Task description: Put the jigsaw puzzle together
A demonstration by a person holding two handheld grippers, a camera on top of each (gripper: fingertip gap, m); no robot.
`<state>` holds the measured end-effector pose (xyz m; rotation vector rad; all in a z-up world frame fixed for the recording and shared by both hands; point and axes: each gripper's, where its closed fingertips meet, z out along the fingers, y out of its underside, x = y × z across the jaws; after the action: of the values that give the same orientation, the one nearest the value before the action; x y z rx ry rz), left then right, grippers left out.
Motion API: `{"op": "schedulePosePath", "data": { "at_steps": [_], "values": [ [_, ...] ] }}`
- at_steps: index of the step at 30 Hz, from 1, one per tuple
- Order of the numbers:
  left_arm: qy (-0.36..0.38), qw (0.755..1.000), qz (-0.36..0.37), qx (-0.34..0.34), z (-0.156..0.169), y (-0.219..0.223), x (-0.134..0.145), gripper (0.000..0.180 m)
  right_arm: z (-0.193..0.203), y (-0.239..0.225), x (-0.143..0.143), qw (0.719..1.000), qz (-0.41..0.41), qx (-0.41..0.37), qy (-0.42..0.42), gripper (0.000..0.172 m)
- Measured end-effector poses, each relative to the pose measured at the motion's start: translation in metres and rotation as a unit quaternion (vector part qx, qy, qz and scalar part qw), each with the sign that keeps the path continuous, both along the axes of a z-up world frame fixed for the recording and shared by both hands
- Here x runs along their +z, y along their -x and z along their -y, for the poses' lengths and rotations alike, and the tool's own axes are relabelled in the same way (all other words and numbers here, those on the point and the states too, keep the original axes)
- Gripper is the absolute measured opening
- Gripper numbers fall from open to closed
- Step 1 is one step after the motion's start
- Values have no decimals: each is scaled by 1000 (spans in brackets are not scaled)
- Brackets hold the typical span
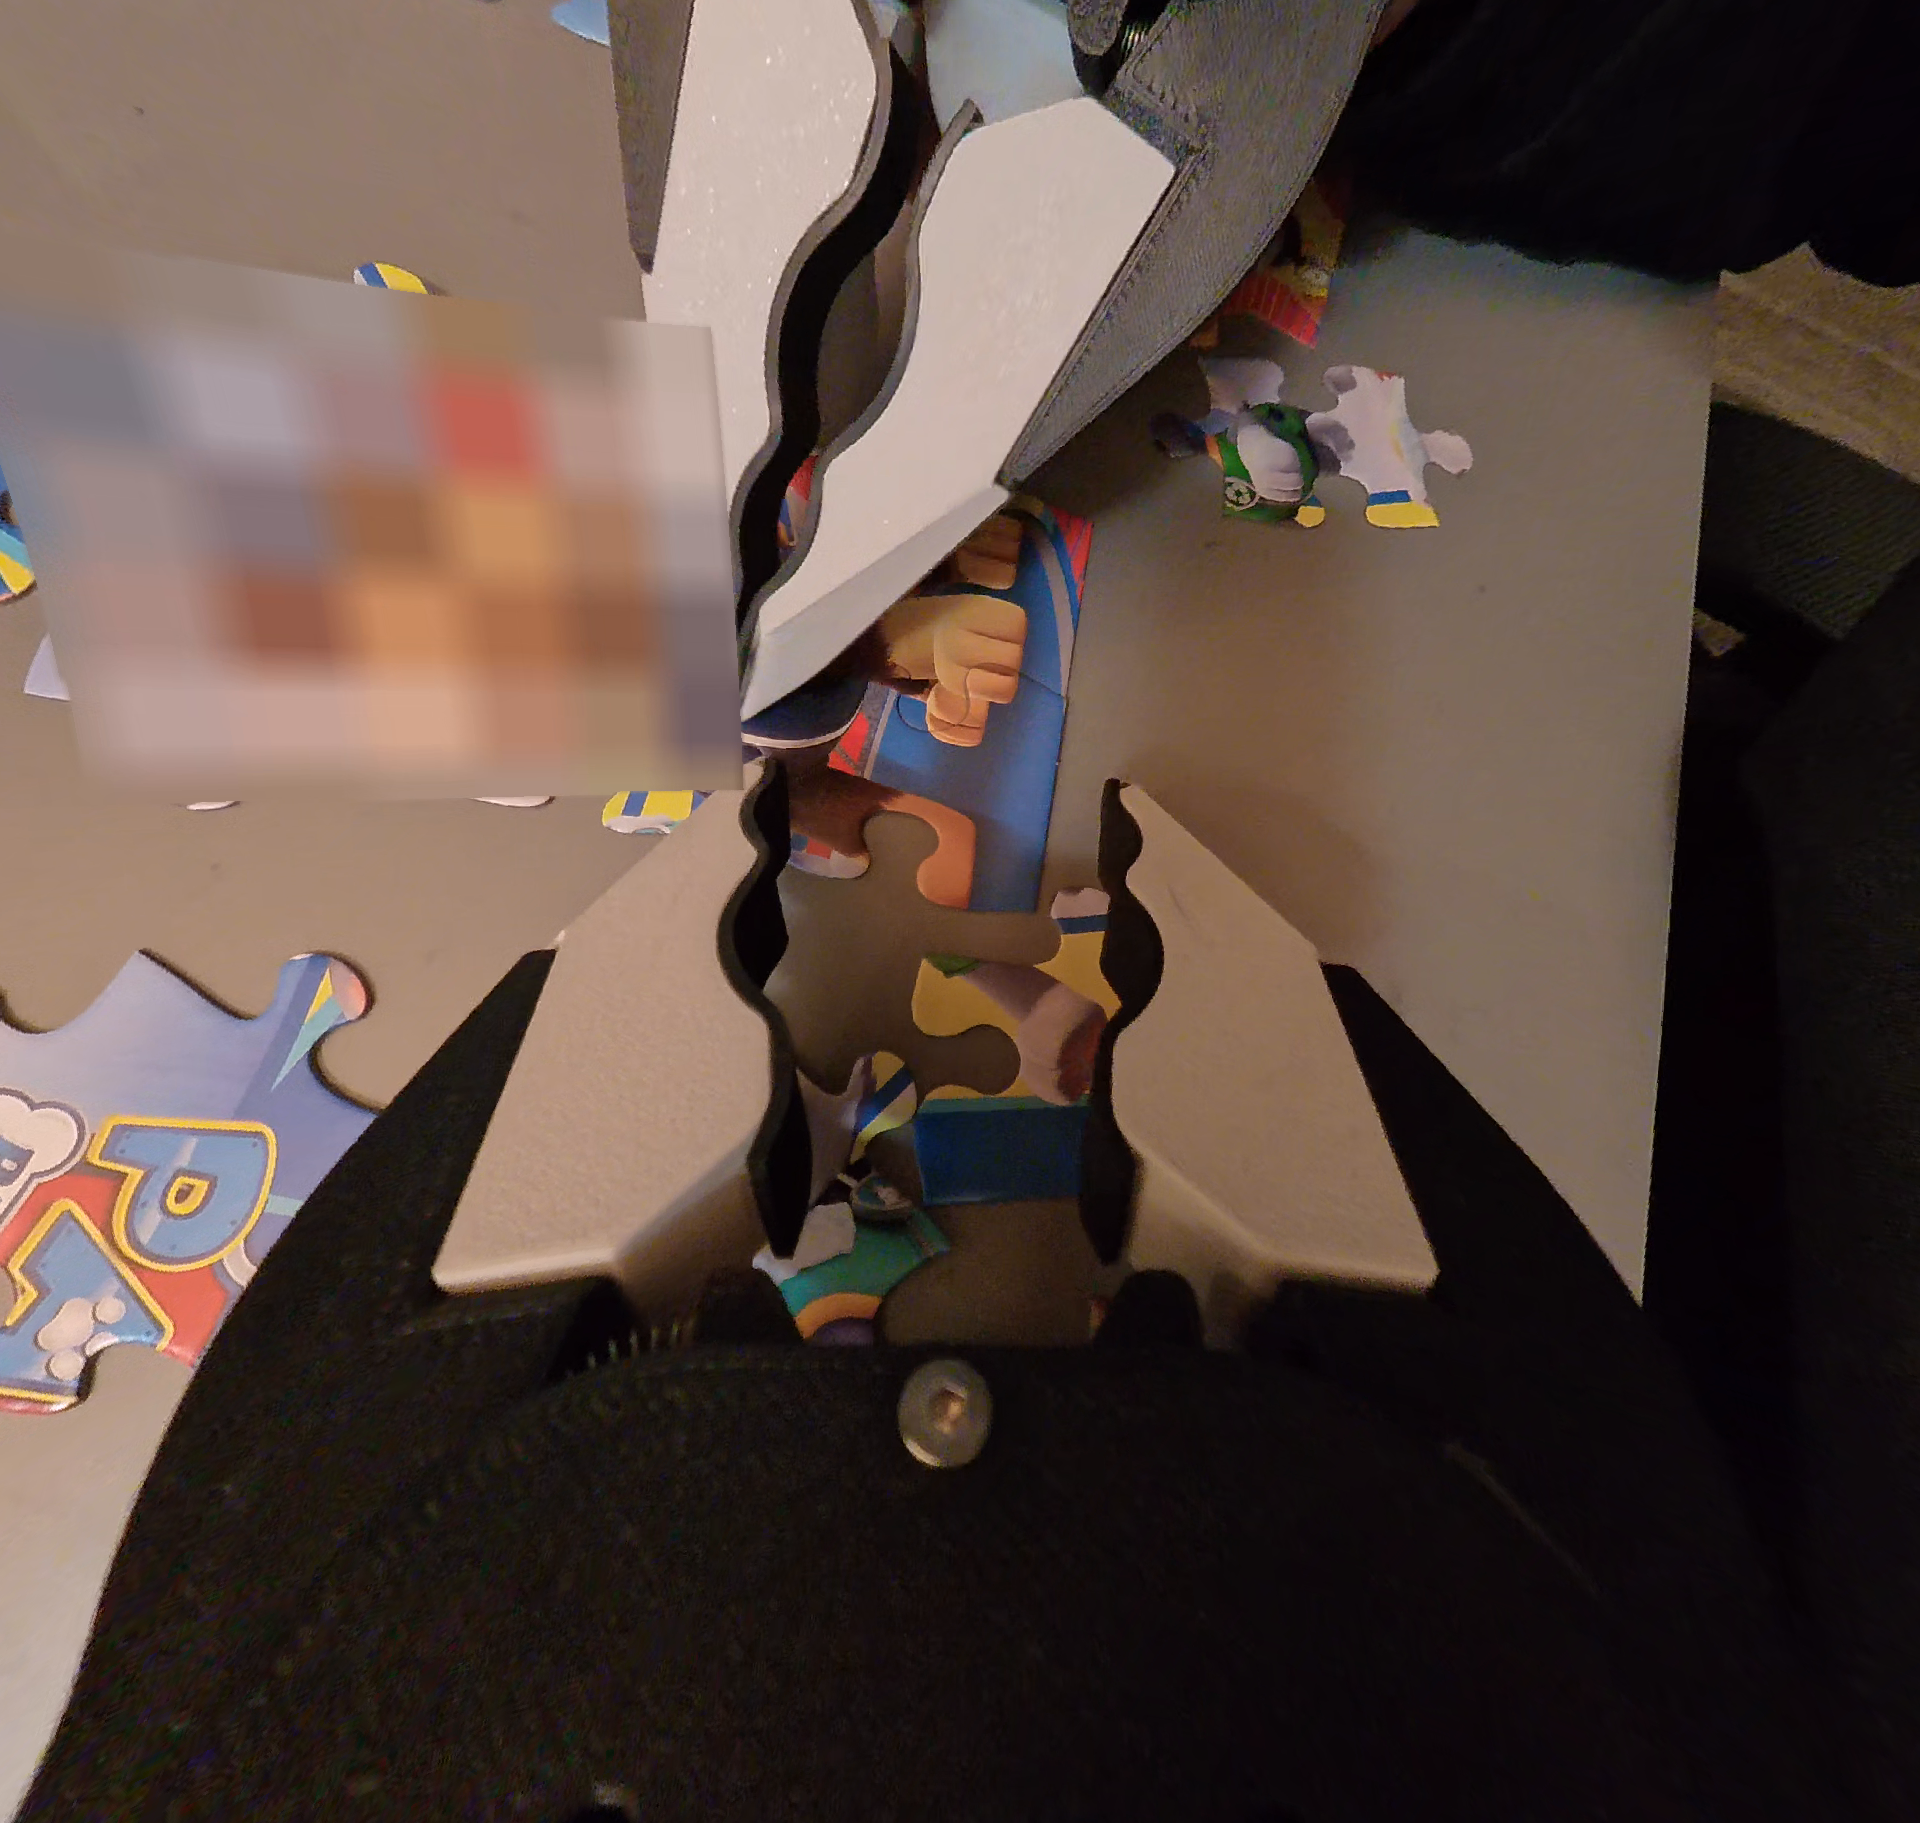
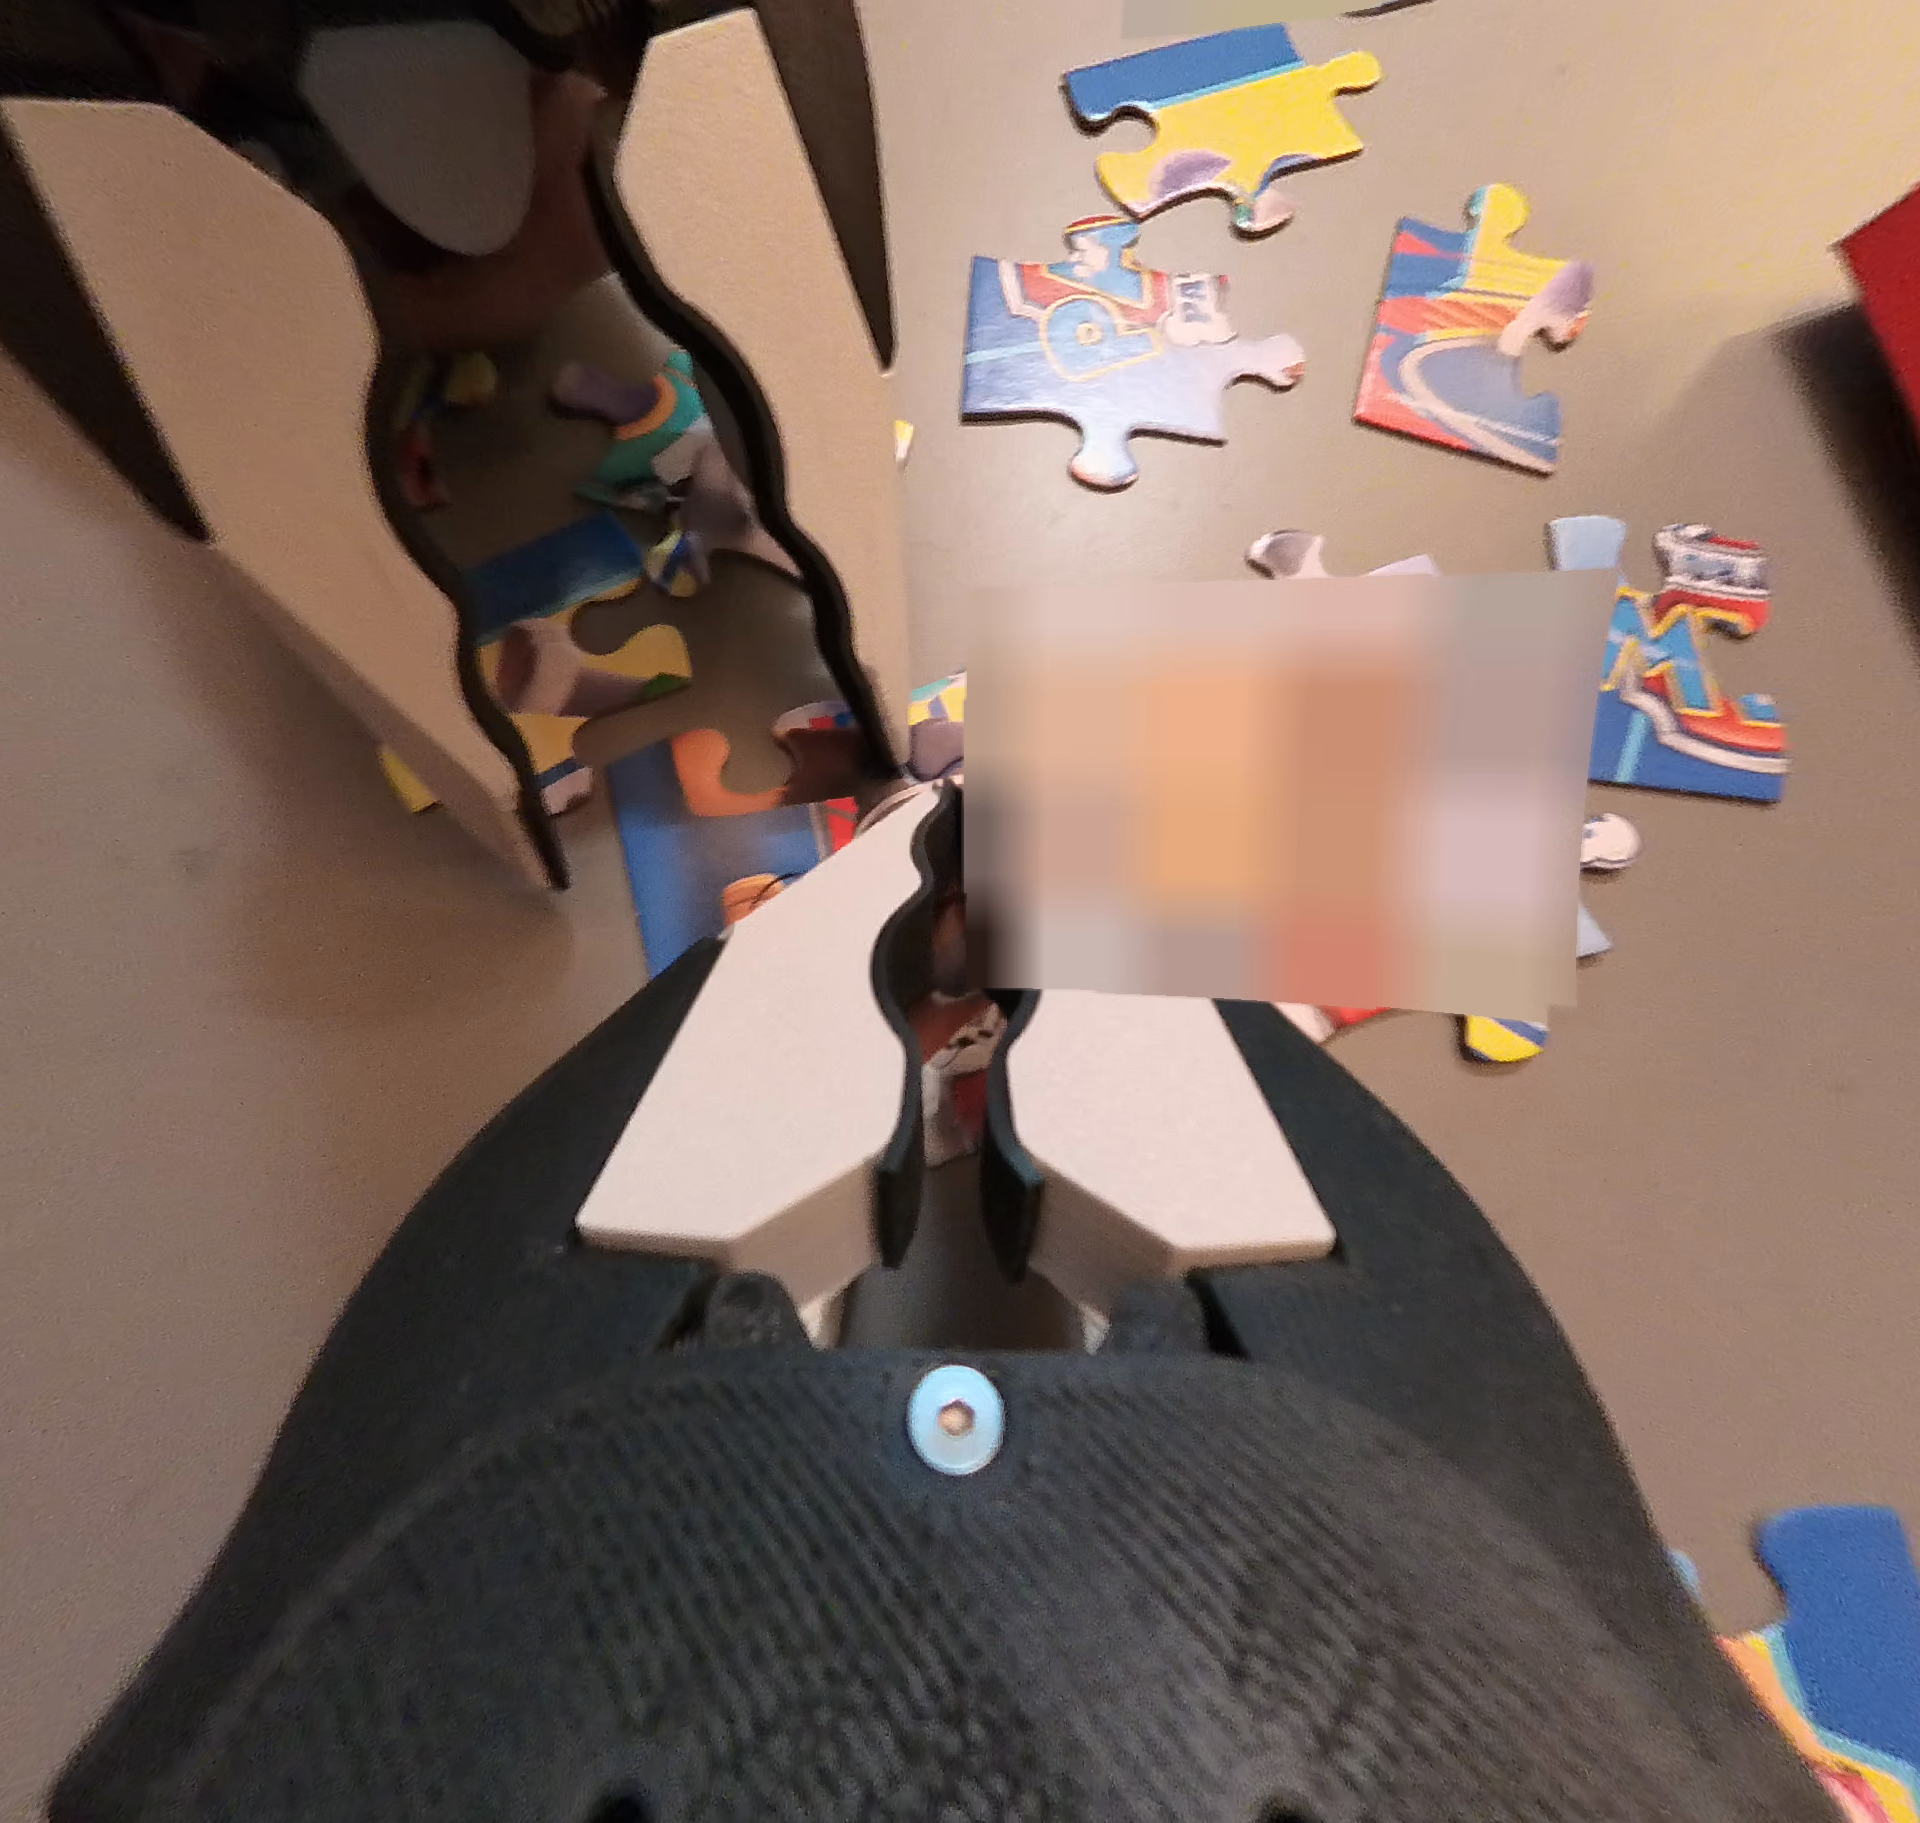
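Right wrist view alone shows red object [image 2: 1886, 287].

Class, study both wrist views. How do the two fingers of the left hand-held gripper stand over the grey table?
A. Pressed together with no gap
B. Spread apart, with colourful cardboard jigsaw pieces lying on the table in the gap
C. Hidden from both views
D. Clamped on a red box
B: the left gripper shows its wavy black-edged fingers wide apart, and colourful cardboard jigsaw pieces lie flat on the grey table between them, not pinched.
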<state>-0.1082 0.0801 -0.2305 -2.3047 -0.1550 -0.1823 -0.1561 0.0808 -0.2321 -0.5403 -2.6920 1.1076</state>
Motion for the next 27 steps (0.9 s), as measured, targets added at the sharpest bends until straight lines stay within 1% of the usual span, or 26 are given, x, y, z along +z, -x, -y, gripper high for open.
{"op": "schedulePosePath", "data": {
  "at_steps": [4, 7, 9, 11, 15, 18, 20, 22, 24, 27],
  "values": [
    [-2, 1000, 4, 3, 0, 1, 0, 56, 0, 1, 0, 1000, -6, -7, -6, 0],
    [3, 1000, -7, 11, 0, 4, -1, 50, -7, -3, 1, 1000, -3, -5, -13, 0],
    [8, 1000, -21, 13, 0, 5, -2, 47, -9, -10, 5, 1000, 11, -2, 5, 0],
    [12, 999, -32, 16, 0, 7, -3, 44, -10, -17, 1, 1000, 25, -1, 8, 0],
    [13, 999, -27, 22, 0, 8, -3, 42, -11, -17, 0, 1000, -3, -12, 0, 0],
    [16, 999, -28, 29, 0, 10, -3, 38, -13, -19, 1, 999, -25, 2, -35, 0],
    [19, 999, -39, 32, 0, 11, -4, 36, -8, -27, 6, 1000, -19, 12, -17, 0],
    [21, 998, -42, 34, 0, 11, -4, 36, -1, -39, 8, 1000, 9, 27, 13, 0],
    [20, 998, -40, 35, 0, 11, -4, 36, -3, -41, 0, 1000, 4, 28, -2, 0],
    [21, 998, -39, 35, 0, 11, -4, 36, -5, -42, 0, 999, -17, 27, -11, 0]
  ]
}}
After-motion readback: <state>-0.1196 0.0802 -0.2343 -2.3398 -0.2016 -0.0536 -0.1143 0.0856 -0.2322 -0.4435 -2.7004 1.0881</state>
